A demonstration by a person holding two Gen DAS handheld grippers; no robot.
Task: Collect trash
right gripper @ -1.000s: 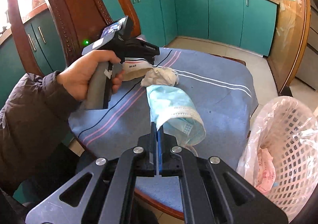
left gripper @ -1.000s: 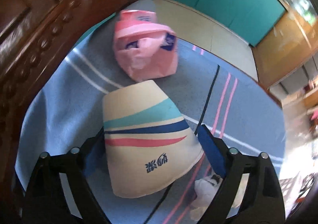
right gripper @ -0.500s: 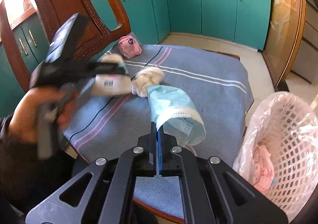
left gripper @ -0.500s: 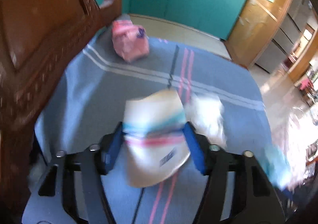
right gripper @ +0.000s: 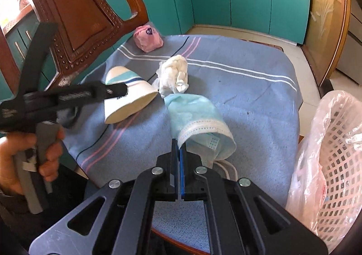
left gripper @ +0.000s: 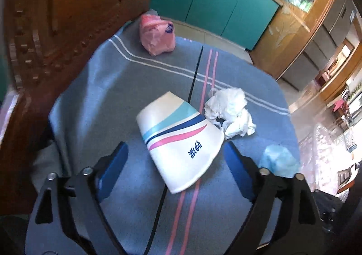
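A paper cup [left gripper: 181, 141] with teal, navy and pink stripes lies on its side on the blue striped tablecloth [left gripper: 113, 96], between the jaws of my left gripper [left gripper: 174, 145]. Those jaws are opening and the pads stand off the cup. From the right wrist view the cup [right gripper: 129, 98] sits just past the left gripper [right gripper: 117, 91]. My right gripper [right gripper: 178, 141] is shut on the edge of a light blue face mask [right gripper: 196, 114], whose far part rests on the cloth. A crumpled white tissue [right gripper: 174, 74] lies beside the cup. A pink packet [right gripper: 148, 39] sits at the far edge.
A white mesh basket [right gripper: 334, 153] lined with clear plastic stands right of the table, with some pink wrapping inside. A carved wooden chair back [right gripper: 79, 17] rises at the table's left side. A person's hand [right gripper: 47, 153] holds the left gripper. Teal cabinets stand behind.
The left gripper closed on the cup, carried it back away from the pink packet to beside the tissue, then opened wide again. The right gripper with the mask hardly moved.
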